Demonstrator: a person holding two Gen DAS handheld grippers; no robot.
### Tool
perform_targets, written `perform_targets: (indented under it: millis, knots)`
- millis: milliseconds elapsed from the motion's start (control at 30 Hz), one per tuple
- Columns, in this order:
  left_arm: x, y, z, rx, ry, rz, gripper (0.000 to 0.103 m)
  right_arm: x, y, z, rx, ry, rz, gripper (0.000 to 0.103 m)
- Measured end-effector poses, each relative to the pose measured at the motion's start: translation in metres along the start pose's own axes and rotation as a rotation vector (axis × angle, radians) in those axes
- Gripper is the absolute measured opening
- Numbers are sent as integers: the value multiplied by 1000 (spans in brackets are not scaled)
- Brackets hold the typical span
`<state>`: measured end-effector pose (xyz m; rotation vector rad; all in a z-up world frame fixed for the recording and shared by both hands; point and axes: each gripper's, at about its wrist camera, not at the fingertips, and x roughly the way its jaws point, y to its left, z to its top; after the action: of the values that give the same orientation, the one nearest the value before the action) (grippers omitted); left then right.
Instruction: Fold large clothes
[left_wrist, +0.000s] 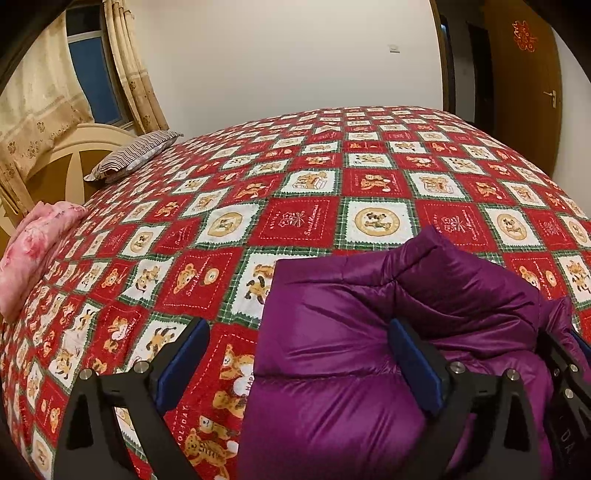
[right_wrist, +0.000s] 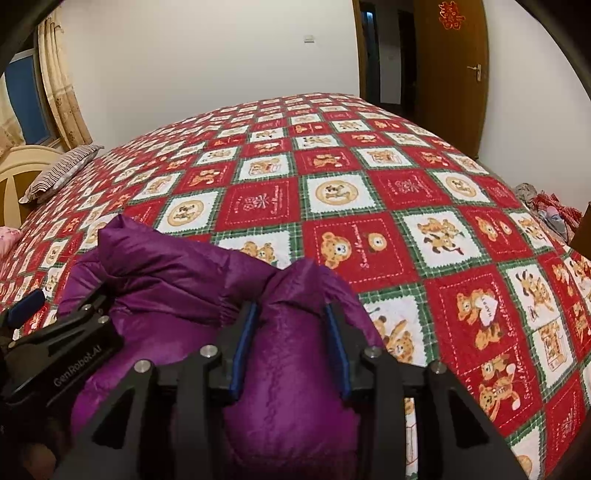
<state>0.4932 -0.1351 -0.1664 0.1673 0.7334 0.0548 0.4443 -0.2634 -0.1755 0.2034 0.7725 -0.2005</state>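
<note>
A puffy purple coat (right_wrist: 177, 295) is squeezed by the right claw (right_wrist: 291, 350) on the bed (left_wrist: 314, 177), while the left claw (left_wrist: 295, 365) is spread wide, gripping nothing

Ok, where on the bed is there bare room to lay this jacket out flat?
The bedspread lies bare beyond the purple jacket to its far edge, and on its right. Crowded: the headboard side, with pink bedding and striped pillow.

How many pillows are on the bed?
2. A striped pillow lies by the headboard, on the far left of the bed. A pink pillow lies nearer, at the bed's left edge. The purple jacket could hide more.
</note>
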Motion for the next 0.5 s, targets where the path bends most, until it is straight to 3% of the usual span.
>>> perform_targets:
  millis: [500]
  knots:
    - [1, -3, -4, 5, -13, 11, 99, 4, -2, -4, 5, 4, 5, 42]
